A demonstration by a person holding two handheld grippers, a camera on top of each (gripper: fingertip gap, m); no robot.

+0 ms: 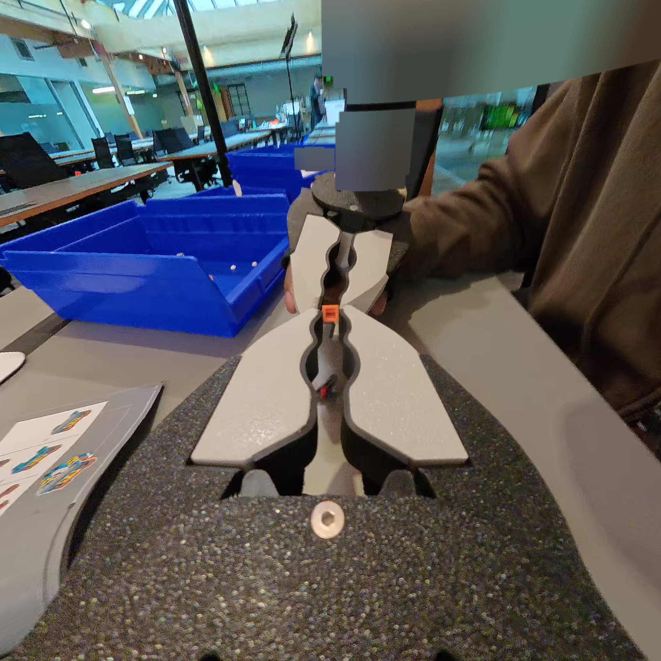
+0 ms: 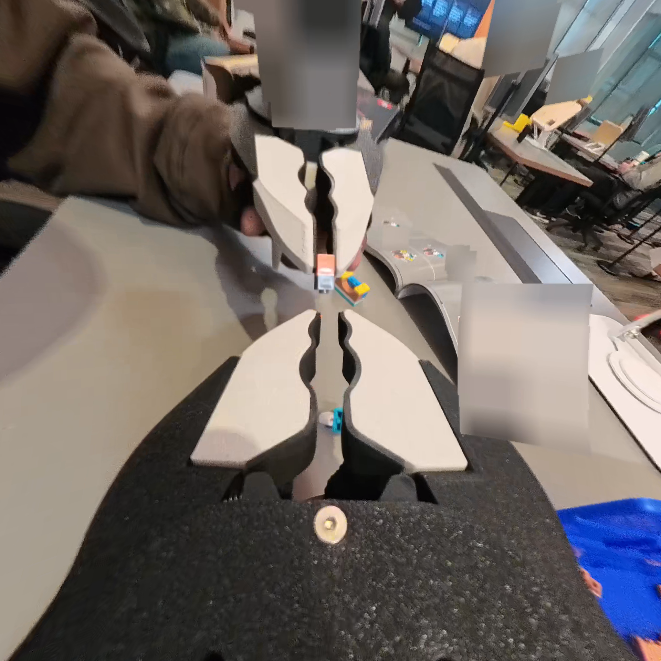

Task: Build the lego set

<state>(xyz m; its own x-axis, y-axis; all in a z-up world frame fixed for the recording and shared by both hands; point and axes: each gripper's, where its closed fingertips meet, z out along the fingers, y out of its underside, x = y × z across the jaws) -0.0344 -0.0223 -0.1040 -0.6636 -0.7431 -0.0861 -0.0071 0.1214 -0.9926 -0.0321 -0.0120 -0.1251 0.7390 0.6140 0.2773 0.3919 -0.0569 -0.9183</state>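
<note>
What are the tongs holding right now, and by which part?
Left tongs pinch a small orange-and-grey piece by its orange end; the grey end sticks out. Right tongs hold nothing.

Open-plan office hall, long wooden desks (image 1: pixel 82 186) in rows, black office chairs (image 1: pixel 27 161), glass partition walls (image 1: pixel 39 103), ceiling skylight (image 1: pixel 157 7), wall lamps (image 1: pixel 85 24), black pole (image 1: pixel 204 93), grey counter (image 1: pixel 483 343) in front

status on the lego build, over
Left tongs shut on orange brick. Right tongs empty, slightly open, facing it. Small model on table behind; nothing between tongs.
</note>
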